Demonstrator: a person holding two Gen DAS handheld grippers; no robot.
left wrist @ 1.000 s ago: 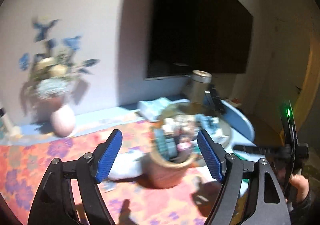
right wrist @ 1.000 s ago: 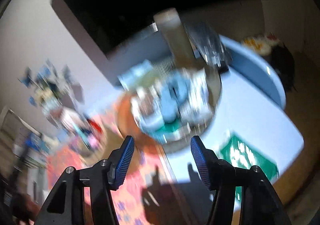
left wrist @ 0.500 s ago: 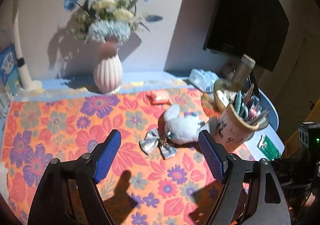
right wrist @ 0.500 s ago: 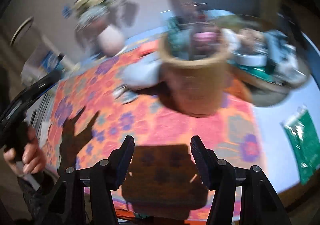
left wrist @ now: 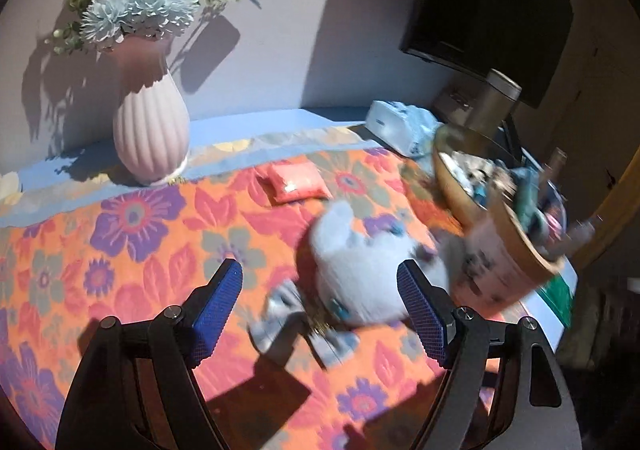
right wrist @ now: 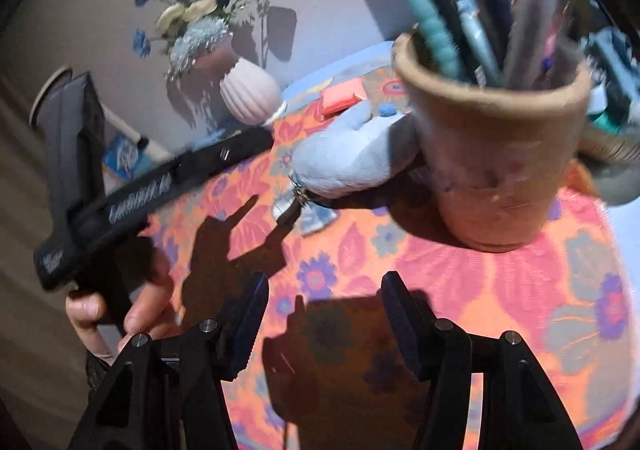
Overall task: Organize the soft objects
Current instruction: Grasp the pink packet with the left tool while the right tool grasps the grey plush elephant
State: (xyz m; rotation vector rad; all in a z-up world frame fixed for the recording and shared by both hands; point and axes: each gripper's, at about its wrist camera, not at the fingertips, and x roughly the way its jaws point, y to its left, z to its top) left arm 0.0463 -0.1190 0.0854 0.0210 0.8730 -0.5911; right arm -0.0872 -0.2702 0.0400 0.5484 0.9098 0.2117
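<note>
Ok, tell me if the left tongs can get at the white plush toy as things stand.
Probably yes. The left tongs are open and empty, with the white plush toy lying just ahead on the floral cloth. The pen cup crowds its right side.

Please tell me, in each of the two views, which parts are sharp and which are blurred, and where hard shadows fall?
Left wrist view: ribbed pink vase sharp, white plush toy and brown pen cup smeared; vase's hard shadow on the wall. Right wrist view: the cup blurred; dark gripper shadows on the orange floral cloth.
</note>
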